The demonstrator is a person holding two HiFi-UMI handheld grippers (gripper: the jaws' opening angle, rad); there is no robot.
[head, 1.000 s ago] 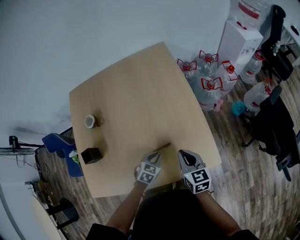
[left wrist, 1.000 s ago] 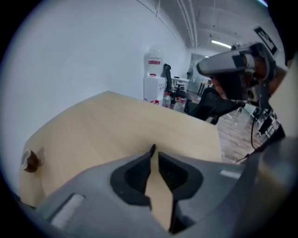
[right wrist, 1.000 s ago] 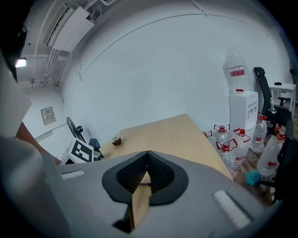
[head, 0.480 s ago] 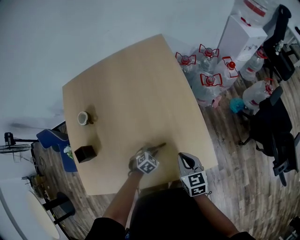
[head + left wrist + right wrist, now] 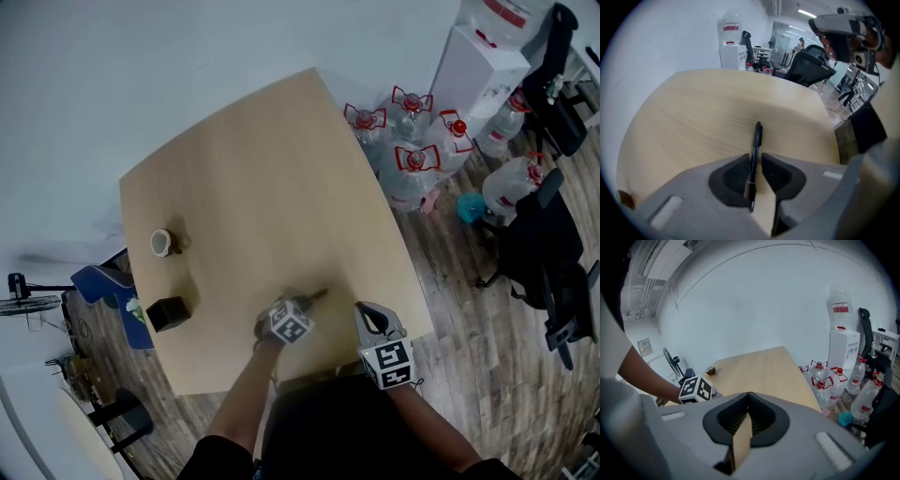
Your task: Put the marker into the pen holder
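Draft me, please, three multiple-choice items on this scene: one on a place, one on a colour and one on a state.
1. Where is the marker?
A. Between the tongs of the left gripper
B. Standing in the pen holder
C. Inside the cup

2. What colour is the marker?
A. Red
B. Black
C. Green

3. How do the tongs of the right gripper stand?
A. Wide apart
B. Shut on the marker
C. Shut, with nothing between them

Answers:
1. A: the left gripper view shows the marker running between the two tongs.
2. B: its whole barrel looks black in that view.
3. C: the right gripper view shows the tips meeting, with nothing held between them.
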